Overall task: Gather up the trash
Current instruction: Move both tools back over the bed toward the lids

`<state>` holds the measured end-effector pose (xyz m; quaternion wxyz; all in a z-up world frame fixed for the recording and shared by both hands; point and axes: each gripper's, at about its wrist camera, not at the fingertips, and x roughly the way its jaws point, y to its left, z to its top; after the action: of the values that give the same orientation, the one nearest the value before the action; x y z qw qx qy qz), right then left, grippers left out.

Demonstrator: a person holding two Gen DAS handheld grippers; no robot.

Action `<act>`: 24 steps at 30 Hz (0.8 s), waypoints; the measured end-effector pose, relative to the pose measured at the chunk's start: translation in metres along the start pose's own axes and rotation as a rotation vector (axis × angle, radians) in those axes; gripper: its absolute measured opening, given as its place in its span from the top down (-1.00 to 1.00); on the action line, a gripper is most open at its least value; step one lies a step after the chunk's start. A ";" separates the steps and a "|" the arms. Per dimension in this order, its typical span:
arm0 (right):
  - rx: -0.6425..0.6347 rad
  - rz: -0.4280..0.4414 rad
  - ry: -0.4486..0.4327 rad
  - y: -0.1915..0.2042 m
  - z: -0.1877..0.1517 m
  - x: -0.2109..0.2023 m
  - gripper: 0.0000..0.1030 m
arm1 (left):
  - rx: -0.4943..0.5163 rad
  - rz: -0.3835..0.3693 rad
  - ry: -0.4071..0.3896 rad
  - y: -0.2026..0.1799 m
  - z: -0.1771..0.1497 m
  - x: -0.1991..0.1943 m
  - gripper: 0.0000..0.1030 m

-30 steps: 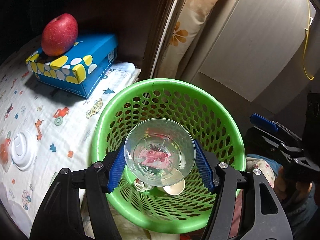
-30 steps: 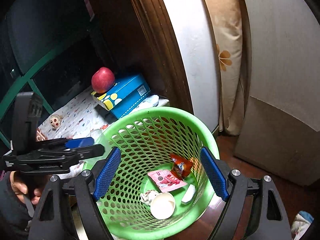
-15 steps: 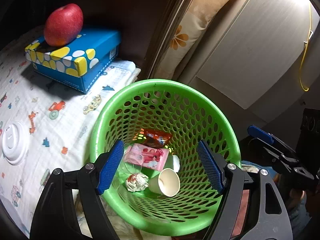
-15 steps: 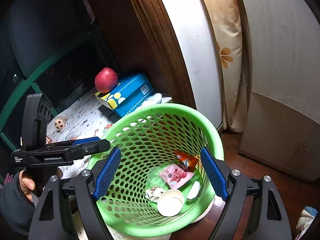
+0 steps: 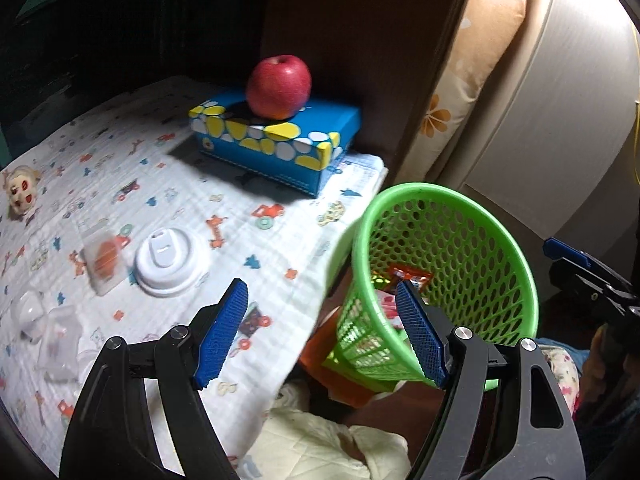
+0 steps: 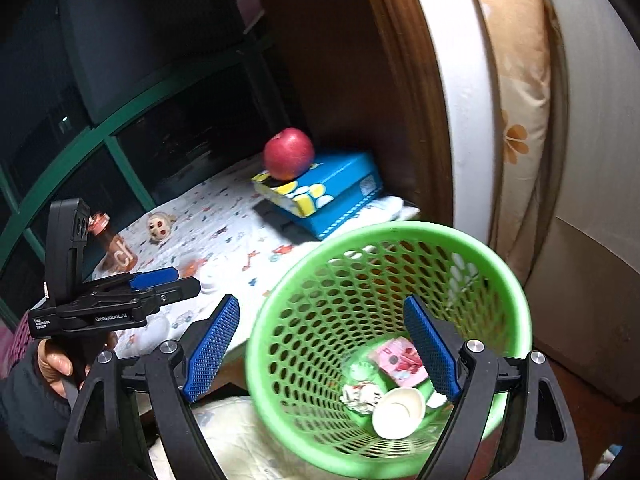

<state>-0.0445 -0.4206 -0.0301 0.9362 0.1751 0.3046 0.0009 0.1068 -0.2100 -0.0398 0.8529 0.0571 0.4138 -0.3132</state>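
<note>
From the left wrist view I see my left gripper (image 5: 320, 330) spread wide and empty; the green basket (image 5: 472, 216) sits off its right finger, a white lid (image 5: 170, 260) ahead-left on the patterned cloth (image 5: 256, 248).

From the right wrist view, my right gripper (image 6: 320, 346) is still opening, empty, above the basket (image 6: 400, 236), whose floor shows a paper cup (image 6: 398, 412), a crumpled wad (image 6: 360, 394) and a pink wrapper (image 6: 398, 362).

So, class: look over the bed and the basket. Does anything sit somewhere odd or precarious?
Yes. A red apple is perched on top of the blue tissue box, where it could roll off. The trash lies properly inside the green basket.
</note>
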 end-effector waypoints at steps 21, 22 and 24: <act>-0.131 0.167 0.103 0.110 -0.004 0.066 -0.62 | -0.280 0.257 0.058 0.160 -0.093 -0.031 -0.68; -0.137 0.168 0.108 0.113 -0.006 0.068 -0.62 | -0.289 0.260 0.066 0.164 -0.096 -0.028 -0.68; -0.146 0.174 0.116 0.116 -0.008 0.070 -0.62 | -0.306 0.254 0.082 0.169 -0.102 -0.024 -0.68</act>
<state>0.0204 -0.3012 -0.0375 0.9237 0.1320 0.3410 0.1143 0.1257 -0.0275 -0.1162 0.8666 -0.0086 0.4805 -0.1340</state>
